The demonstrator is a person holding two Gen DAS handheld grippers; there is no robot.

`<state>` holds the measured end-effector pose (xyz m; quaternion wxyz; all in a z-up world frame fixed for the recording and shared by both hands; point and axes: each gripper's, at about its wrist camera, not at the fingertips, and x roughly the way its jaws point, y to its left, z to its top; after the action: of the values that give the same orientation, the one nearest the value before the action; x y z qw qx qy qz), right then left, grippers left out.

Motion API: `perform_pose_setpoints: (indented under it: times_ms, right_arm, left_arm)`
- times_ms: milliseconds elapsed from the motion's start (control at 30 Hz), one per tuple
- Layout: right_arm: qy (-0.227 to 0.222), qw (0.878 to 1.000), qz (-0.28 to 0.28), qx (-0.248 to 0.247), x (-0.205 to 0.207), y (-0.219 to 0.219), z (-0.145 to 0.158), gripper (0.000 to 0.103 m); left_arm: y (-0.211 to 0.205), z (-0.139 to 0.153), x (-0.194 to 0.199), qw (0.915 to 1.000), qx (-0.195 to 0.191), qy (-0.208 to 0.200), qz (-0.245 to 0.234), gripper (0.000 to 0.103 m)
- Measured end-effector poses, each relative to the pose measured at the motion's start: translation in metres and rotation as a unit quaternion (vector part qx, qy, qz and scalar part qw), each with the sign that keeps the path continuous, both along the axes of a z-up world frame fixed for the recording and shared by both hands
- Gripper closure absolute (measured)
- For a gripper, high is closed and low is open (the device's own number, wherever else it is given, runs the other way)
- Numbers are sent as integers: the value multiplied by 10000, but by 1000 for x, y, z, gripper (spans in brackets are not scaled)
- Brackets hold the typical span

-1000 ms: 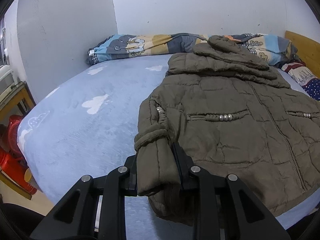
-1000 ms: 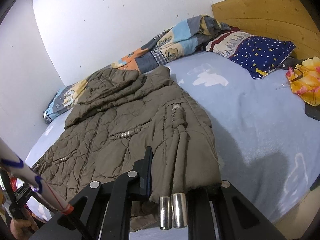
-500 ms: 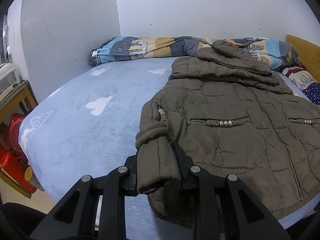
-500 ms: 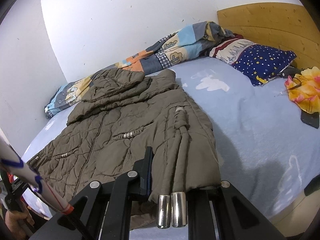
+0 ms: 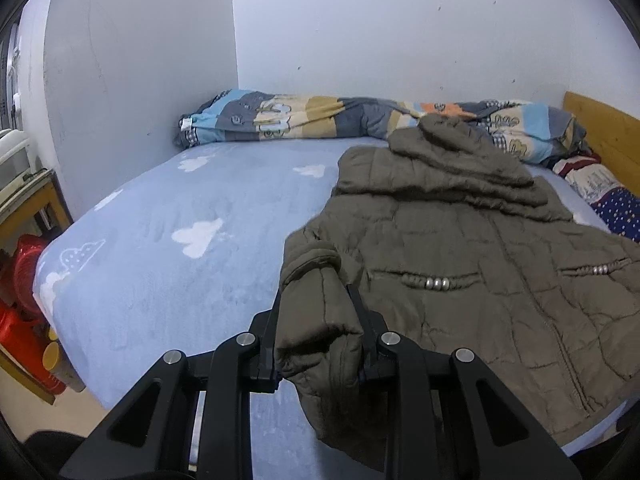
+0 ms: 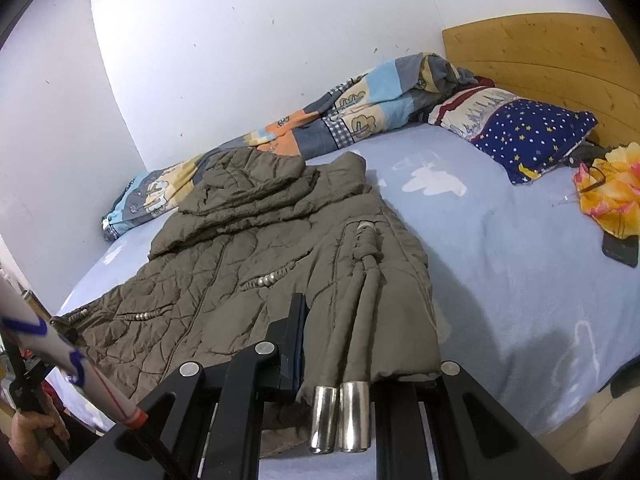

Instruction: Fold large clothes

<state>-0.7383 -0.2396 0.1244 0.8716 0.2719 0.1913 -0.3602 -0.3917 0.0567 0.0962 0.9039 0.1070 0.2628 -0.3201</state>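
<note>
Left gripper [image 5: 318,332] and right gripper [image 6: 368,344] are each clamping a hem corner of the jacket [image 6: 256,264] lying at the bed's [image 5: 168,240] near edge; bulky padding may be slipping free.

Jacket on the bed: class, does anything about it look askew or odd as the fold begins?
The jacket lies skewed across the bed, its hood bunched against the rolled quilt. Two metal-tipped drawstrings dangle over the hem between the right gripper's fingers. Nothing looks damaged.
</note>
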Motion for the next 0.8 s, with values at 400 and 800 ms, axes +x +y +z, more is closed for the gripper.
perform_pose_setpoints:
  times_ms: [400,800]
  right_arm:
    - [-316,9993,175,-116,17,-37,46,90]
    - [-444,9988,224,-28,105,-157,114,90]
  left_arm:
    - [-24,61,29,9986,-361,-306,-227,78]
    - [-134,145,111,9960,-619,-611,-204,78]
